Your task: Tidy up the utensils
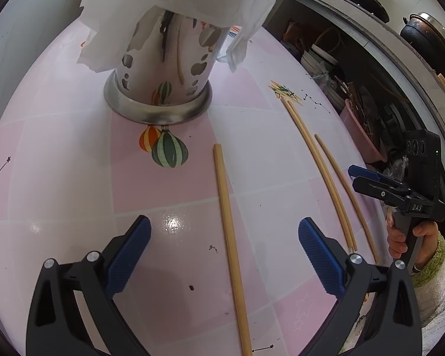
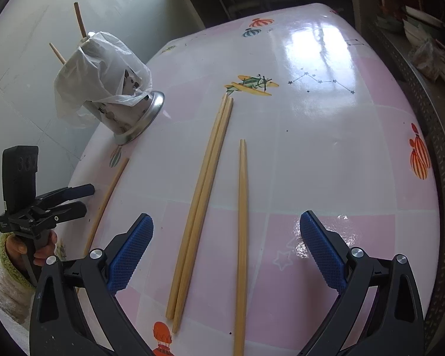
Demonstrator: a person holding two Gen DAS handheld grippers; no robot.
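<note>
Glossy pink-checked tablecloth (image 2: 326,154), 4 loose chopsticks (image 2: 242,222), grey wall (image 2: 20,44), left claw (image 1: 224,255) and right claw (image 2: 227,250) both spread wide, empty

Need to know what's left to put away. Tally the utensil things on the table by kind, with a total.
Chopsticks lying loose on the table: 4 (single, touching pair, one by the table edge)
Chopsticks standing in the holder: 2
Metal holder: 1
Plastic bag over the holder: 1
Total: 8
</note>
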